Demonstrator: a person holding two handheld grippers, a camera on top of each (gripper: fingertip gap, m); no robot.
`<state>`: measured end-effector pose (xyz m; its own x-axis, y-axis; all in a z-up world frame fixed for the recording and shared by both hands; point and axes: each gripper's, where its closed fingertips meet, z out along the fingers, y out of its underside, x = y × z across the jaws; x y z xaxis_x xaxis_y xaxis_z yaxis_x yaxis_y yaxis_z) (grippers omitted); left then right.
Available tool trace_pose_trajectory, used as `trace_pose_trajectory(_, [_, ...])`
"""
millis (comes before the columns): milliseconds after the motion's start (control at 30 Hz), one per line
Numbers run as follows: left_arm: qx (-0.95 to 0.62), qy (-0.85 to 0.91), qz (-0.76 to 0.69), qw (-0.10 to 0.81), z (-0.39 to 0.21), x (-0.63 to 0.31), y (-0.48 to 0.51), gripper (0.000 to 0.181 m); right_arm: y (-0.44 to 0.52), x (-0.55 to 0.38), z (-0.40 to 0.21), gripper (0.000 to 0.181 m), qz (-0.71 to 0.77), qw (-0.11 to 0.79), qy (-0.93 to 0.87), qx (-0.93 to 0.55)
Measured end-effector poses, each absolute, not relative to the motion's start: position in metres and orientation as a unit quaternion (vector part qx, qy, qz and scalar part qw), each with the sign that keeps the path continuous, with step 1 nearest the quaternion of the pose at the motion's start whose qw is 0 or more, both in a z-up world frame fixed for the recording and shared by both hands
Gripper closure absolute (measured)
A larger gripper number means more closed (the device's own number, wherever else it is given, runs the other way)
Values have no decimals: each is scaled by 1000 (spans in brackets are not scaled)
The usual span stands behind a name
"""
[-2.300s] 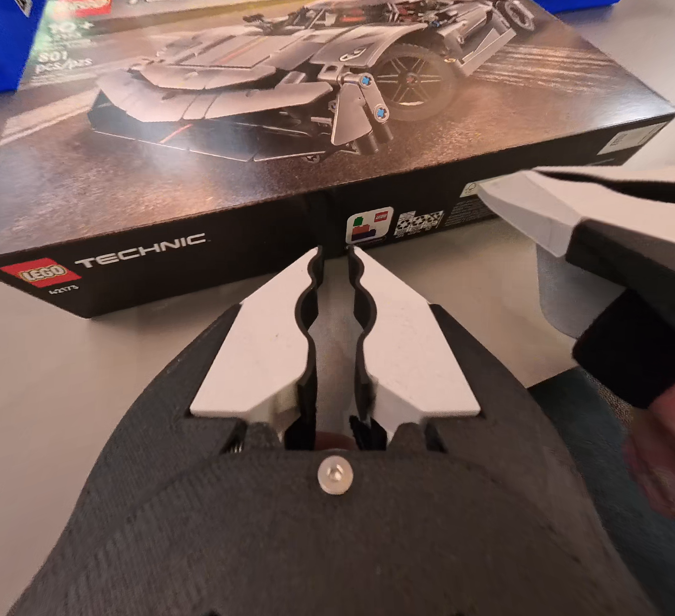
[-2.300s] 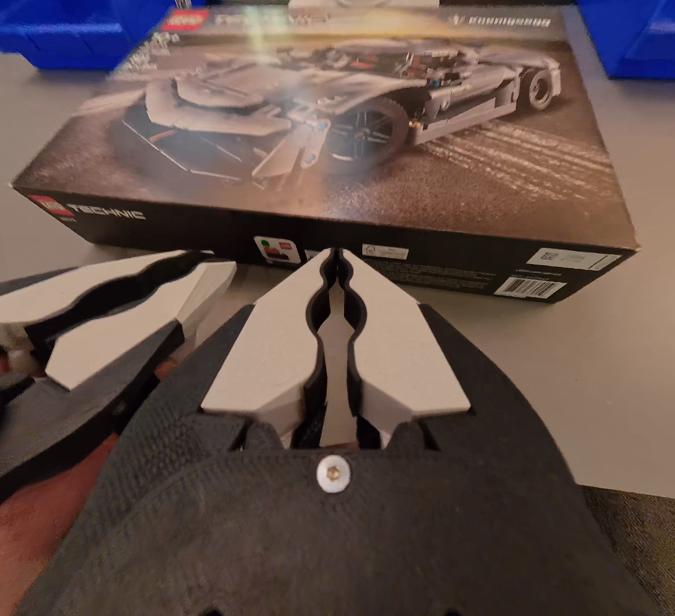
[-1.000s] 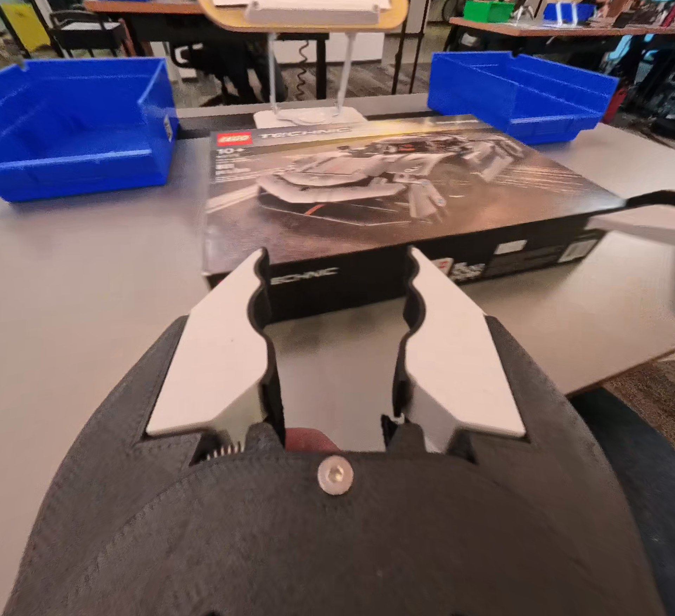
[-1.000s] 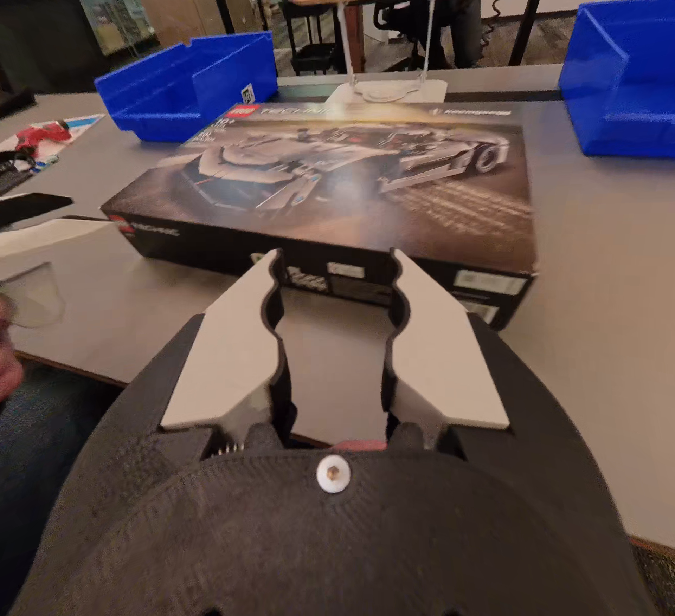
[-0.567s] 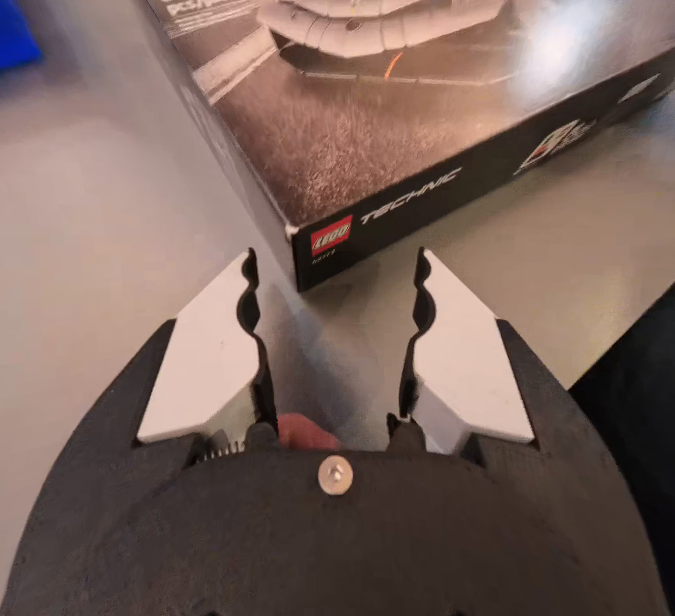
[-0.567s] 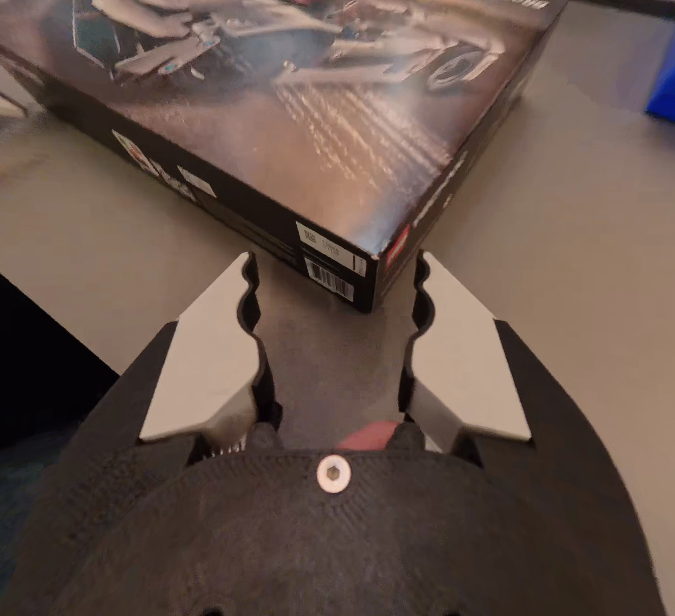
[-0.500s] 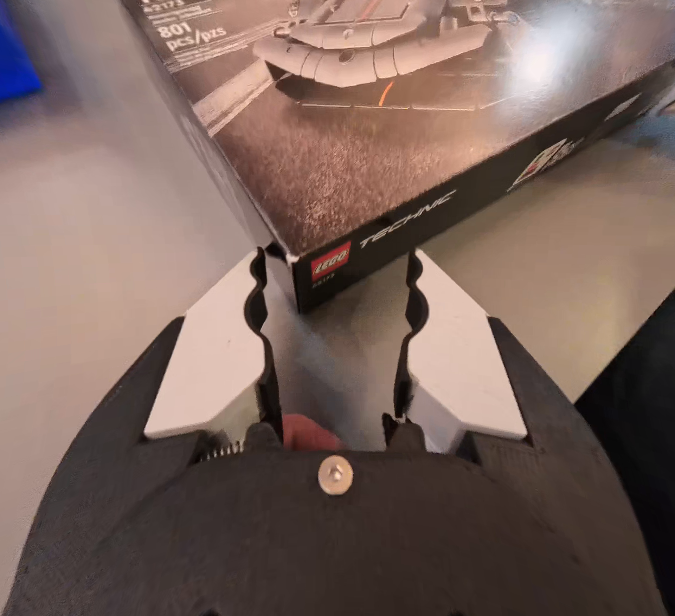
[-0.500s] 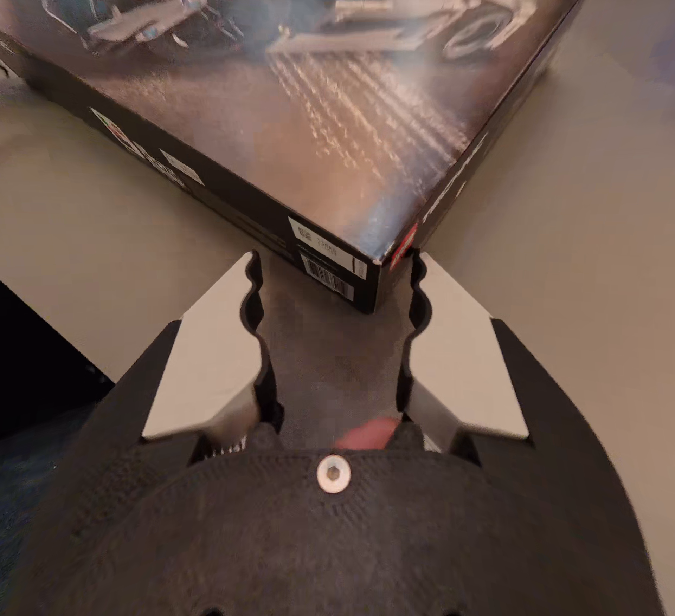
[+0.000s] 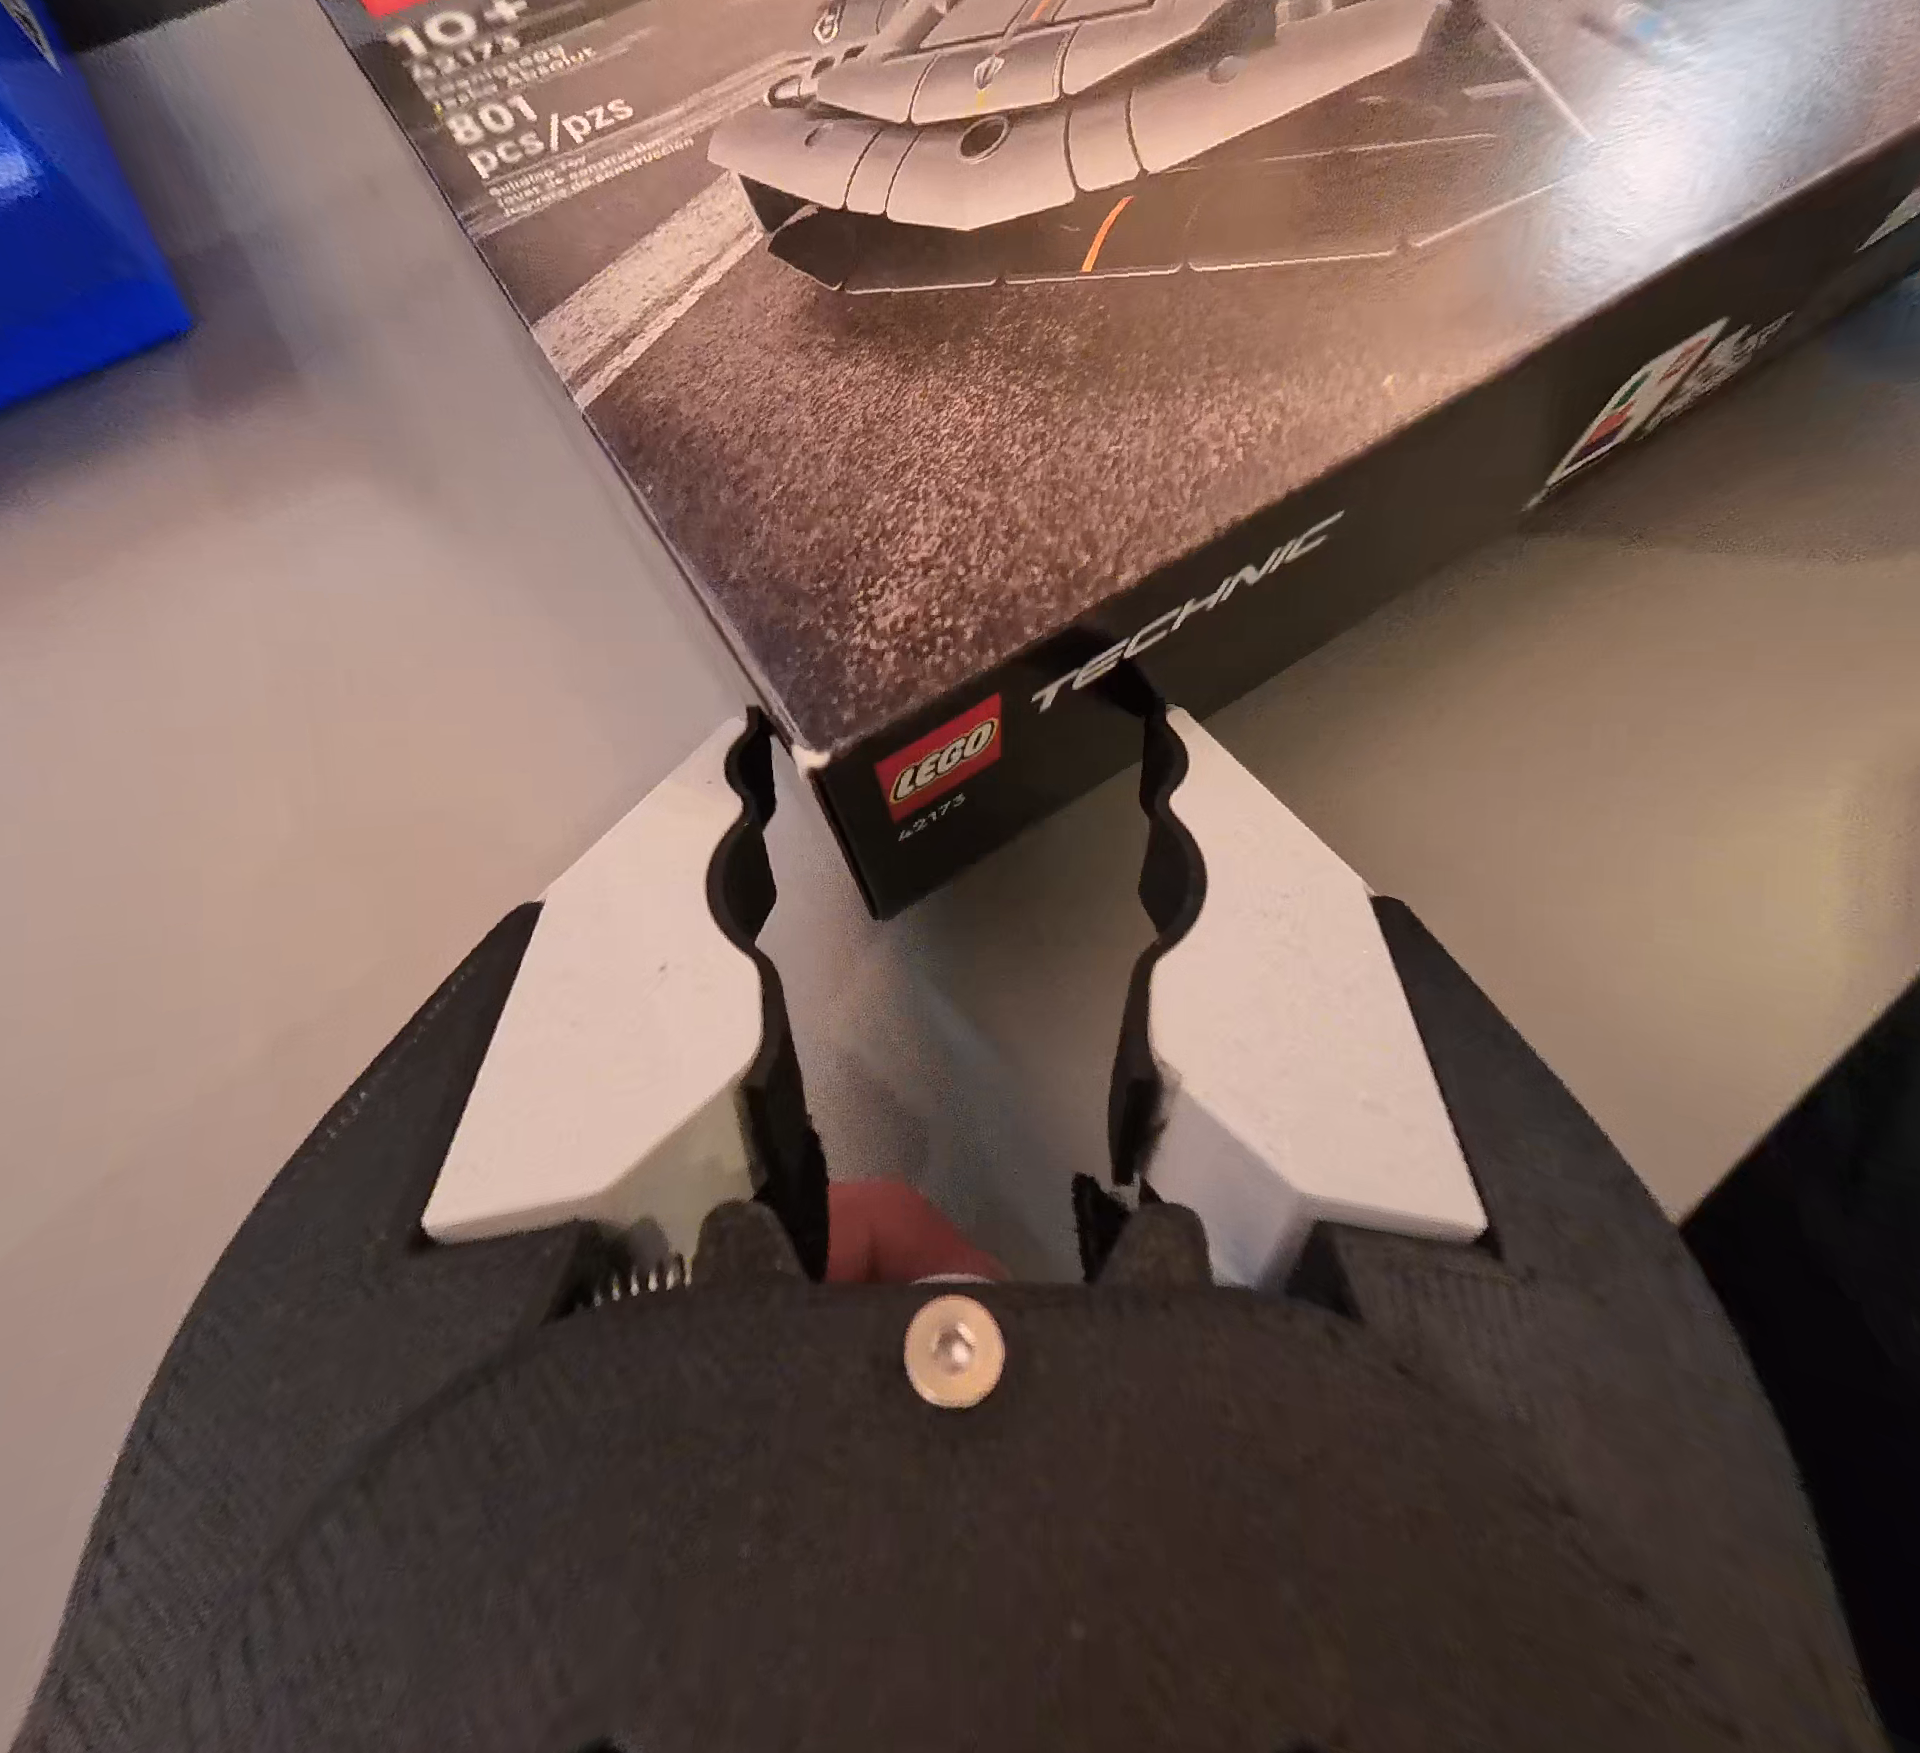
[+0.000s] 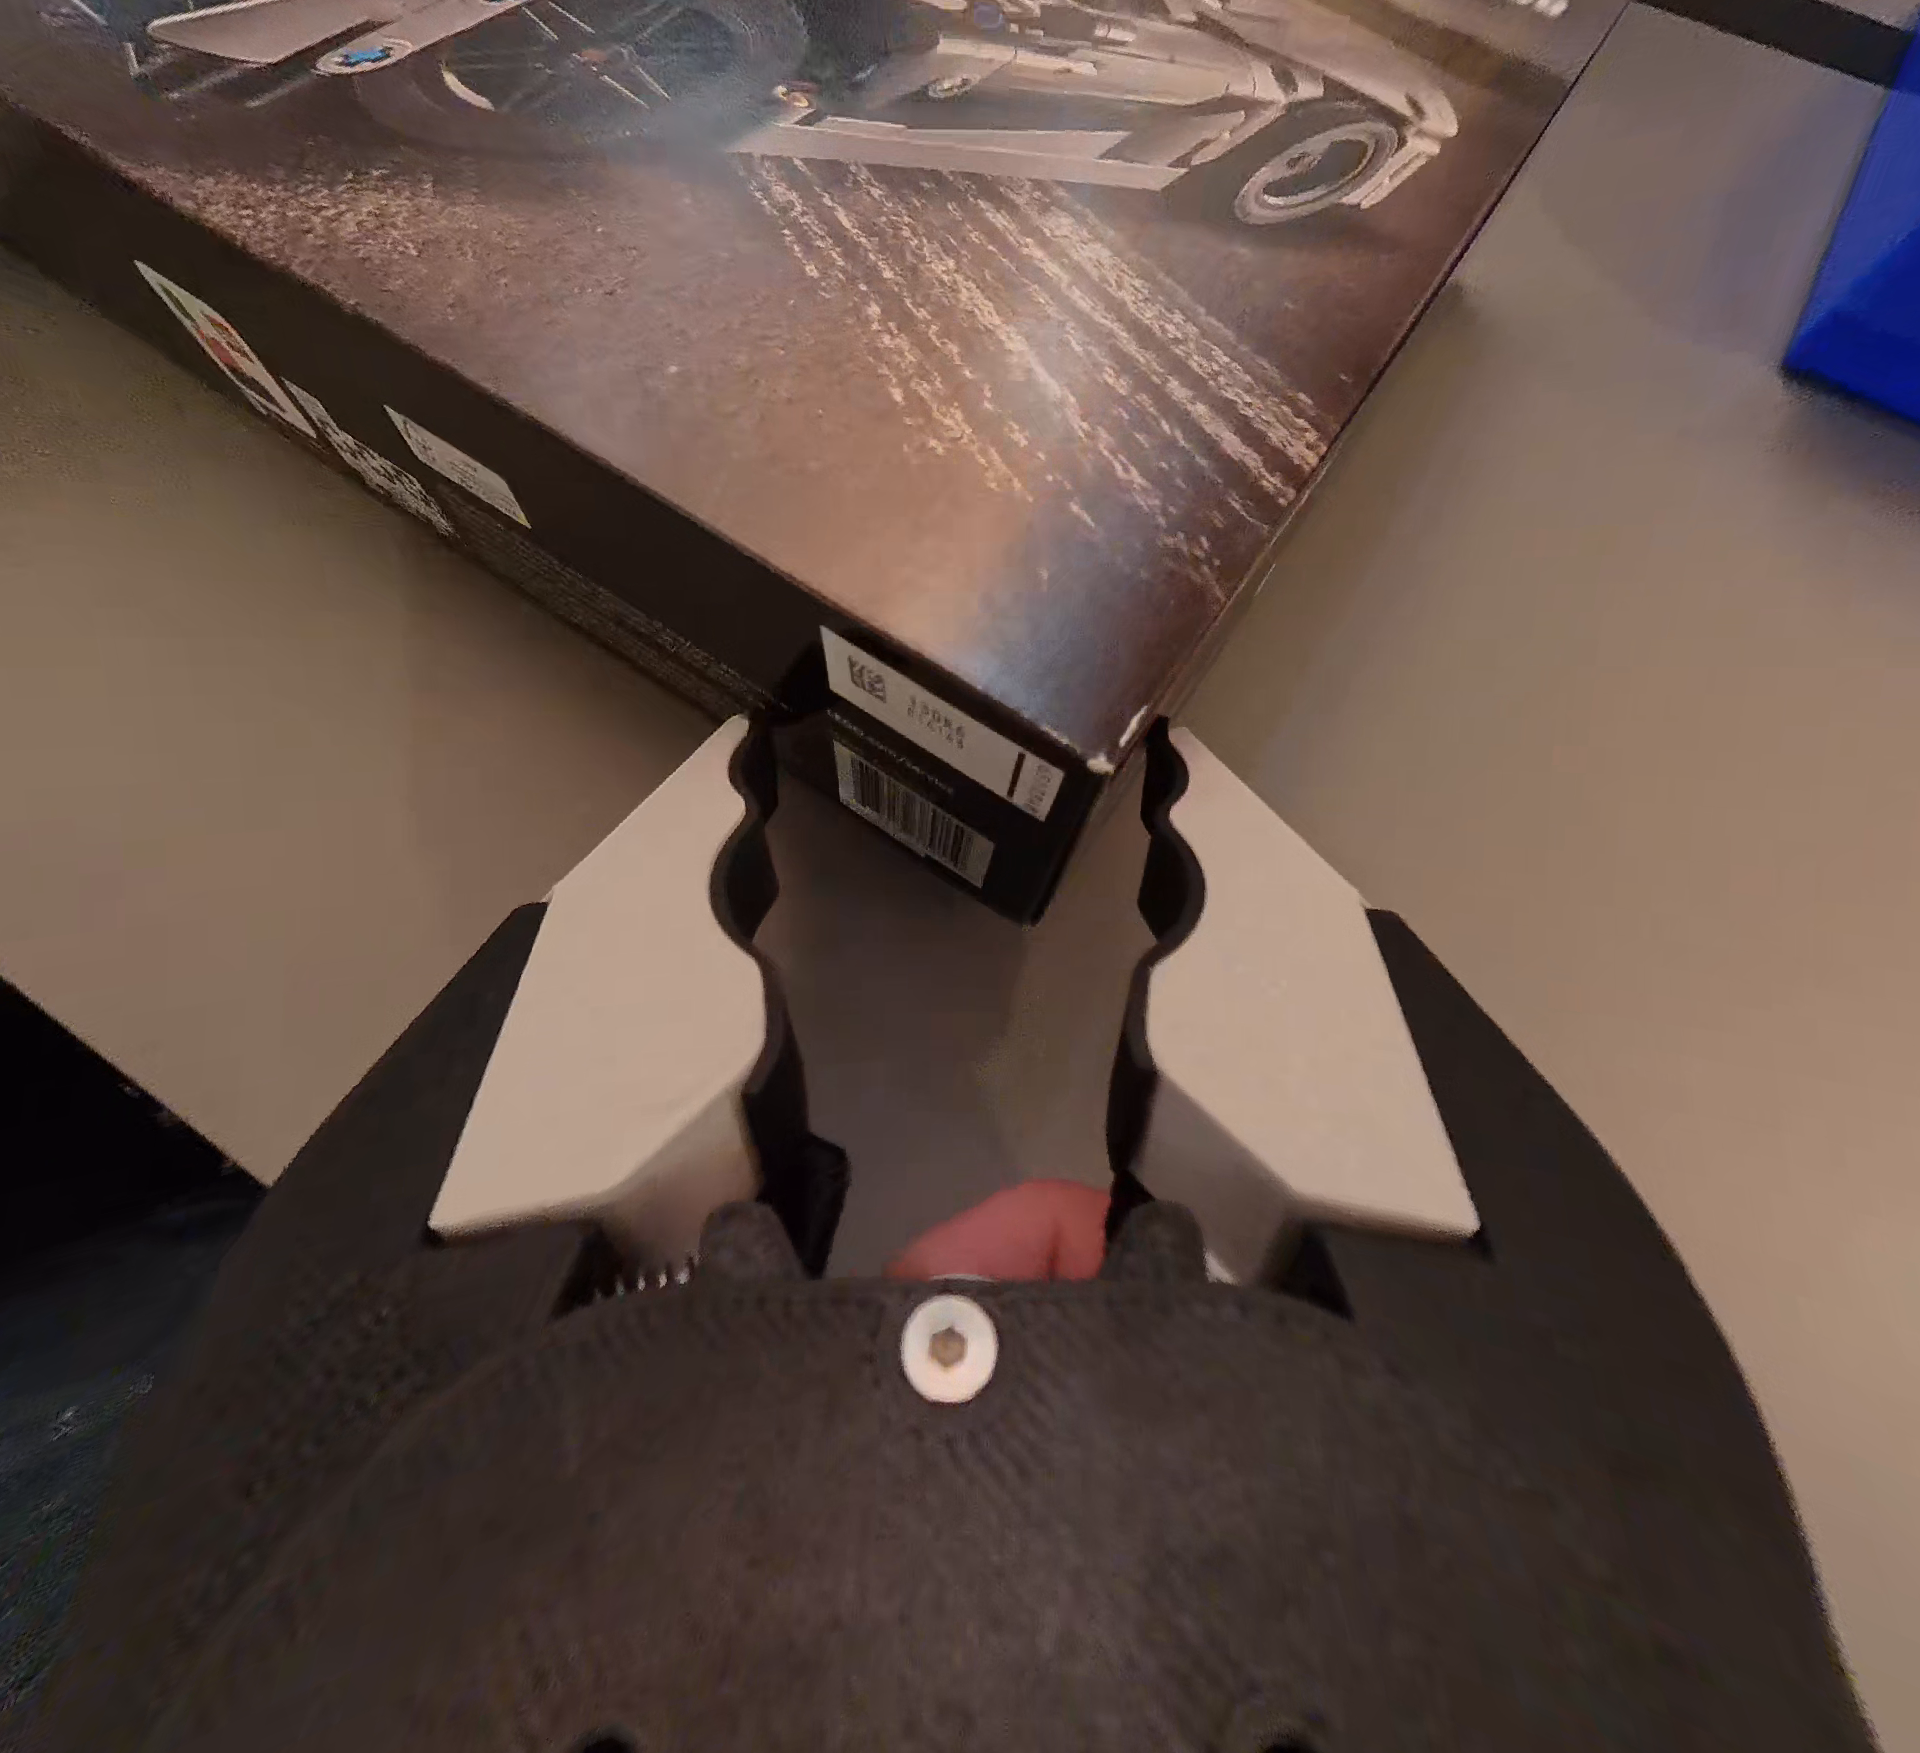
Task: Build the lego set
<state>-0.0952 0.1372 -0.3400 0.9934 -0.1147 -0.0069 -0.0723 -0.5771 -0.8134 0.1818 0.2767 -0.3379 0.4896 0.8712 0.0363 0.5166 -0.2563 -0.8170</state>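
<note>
A closed black lego set box (image 9: 1039, 301) with a grey car pictured on its lid lies flat on the grey table (image 9: 260, 664). My left gripper (image 9: 951, 737) is open, and the box's near left corner sits between its fingertips. The box also shows in the right wrist view (image 10: 831, 249). My right gripper (image 10: 951, 737) is open, and the box's near right corner sits between its fingertips. I cannot tell if the pads touch the box.
A blue bin (image 9: 62, 228) stands on the table left of the box. Another blue bin (image 10: 1860, 249) stands to the right. The table's front edge (image 10: 156, 1059) runs close below both grippers.
Both grippers opened, swung out to the box's two near corners and moved forward. Each corner now lies between the fingertips. The box has not moved.
</note>
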Motion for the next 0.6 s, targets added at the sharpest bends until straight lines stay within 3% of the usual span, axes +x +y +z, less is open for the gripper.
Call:
trace_pose_trajectory(300, [-879, 62, -37, 471, -269, -84, 123, 112, 266, 187, -267, 109, 249, 418, -460, -743])
trace_pose_trajectory(600, [-892, 63, -47, 445, -238, -73, 106, 107, 249, 195, -223, 106, 242, 403, -482, -740])
